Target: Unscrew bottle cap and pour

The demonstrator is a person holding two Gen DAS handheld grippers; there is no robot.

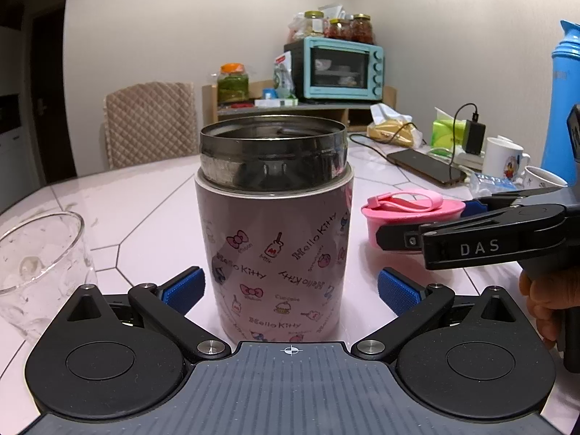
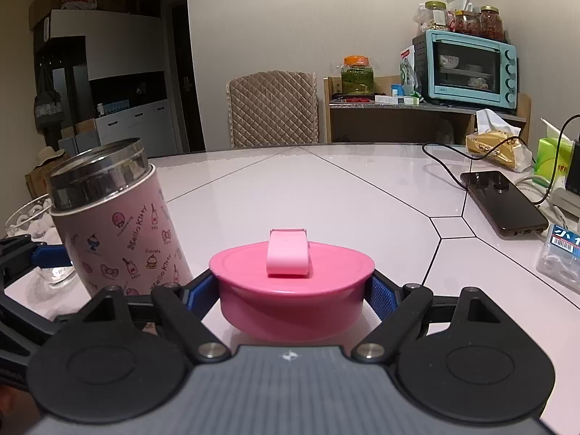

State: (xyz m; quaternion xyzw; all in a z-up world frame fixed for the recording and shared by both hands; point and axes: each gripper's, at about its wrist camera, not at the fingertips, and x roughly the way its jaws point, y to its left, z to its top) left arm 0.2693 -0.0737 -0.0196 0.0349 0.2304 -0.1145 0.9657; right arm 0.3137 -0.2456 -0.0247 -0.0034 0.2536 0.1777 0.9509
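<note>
The pink Hello Kitty flask (image 1: 275,253) stands upright on the table with its steel mouth uncovered. My left gripper (image 1: 290,288) is open around its lower body; the left pad (image 1: 185,286) sits close to the wall and the right pad (image 1: 398,290) is clearly apart from it. To the flask's right, my right gripper (image 2: 291,290) is shut on the pink cap (image 2: 293,290), pads pressing on both sides, low over the table. The cap (image 1: 409,214) and right gripper (image 1: 424,223) also show in the left wrist view. An empty clear glass (image 1: 36,261) stands left of the flask.
A phone (image 2: 504,203) on a charging cable lies at the right, with mugs (image 1: 504,159), a blue bottle (image 1: 562,108) and a clear plastic box (image 2: 562,257) near it. A chair (image 2: 272,108) and a shelf with a teal oven (image 2: 467,69) stand behind the table. A person's hand (image 1: 543,308) holds the right gripper.
</note>
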